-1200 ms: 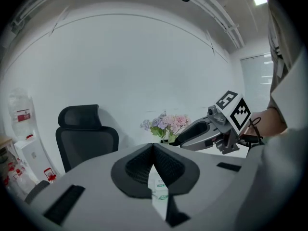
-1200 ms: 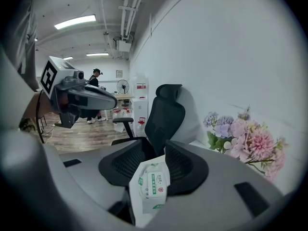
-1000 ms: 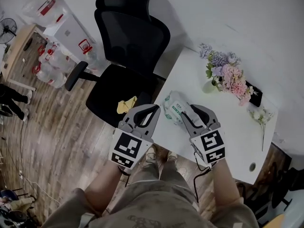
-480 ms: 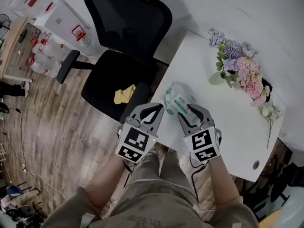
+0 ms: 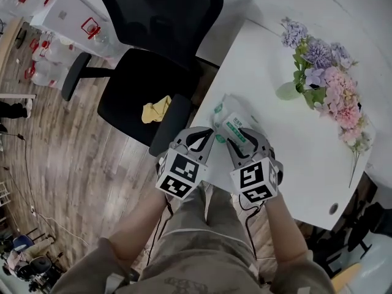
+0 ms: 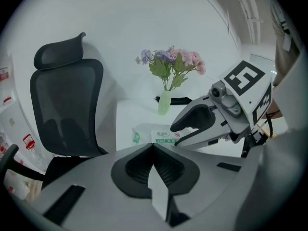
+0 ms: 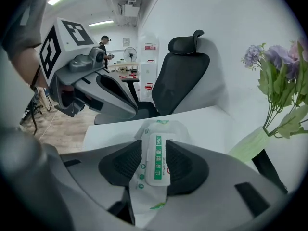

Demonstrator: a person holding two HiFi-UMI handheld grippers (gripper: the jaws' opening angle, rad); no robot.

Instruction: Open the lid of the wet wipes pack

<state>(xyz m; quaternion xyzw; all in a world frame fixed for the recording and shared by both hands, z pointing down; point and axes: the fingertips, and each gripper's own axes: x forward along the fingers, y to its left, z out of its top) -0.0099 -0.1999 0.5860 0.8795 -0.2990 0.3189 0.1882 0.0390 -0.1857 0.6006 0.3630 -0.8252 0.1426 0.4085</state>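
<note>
The wet wipes pack (image 5: 232,124) is white and green with a flat white lid (image 7: 158,163), and it lies near the left edge of the white table (image 5: 288,158). My right gripper (image 5: 242,139) is open. It is lowered over the near end of the pack, and the lid shows between its two pads (image 7: 126,165) with a gap on either side. My left gripper (image 5: 209,133) is shut and empty, its pads pressed together (image 6: 153,146). It hovers just left of the pack at the table's edge. The lid lies flat and closed.
A vase of pink and purple flowers (image 5: 324,78) stands at the back of the table, with a dark flat object behind it. A black office chair (image 5: 150,72) with a yellow cloth (image 5: 155,109) on its seat sits left of the table. A person (image 7: 103,44) stands far off.
Both grippers have moved forward to the pack. The right one now straddles its near end, and the left one has drawn closer beside it.
</note>
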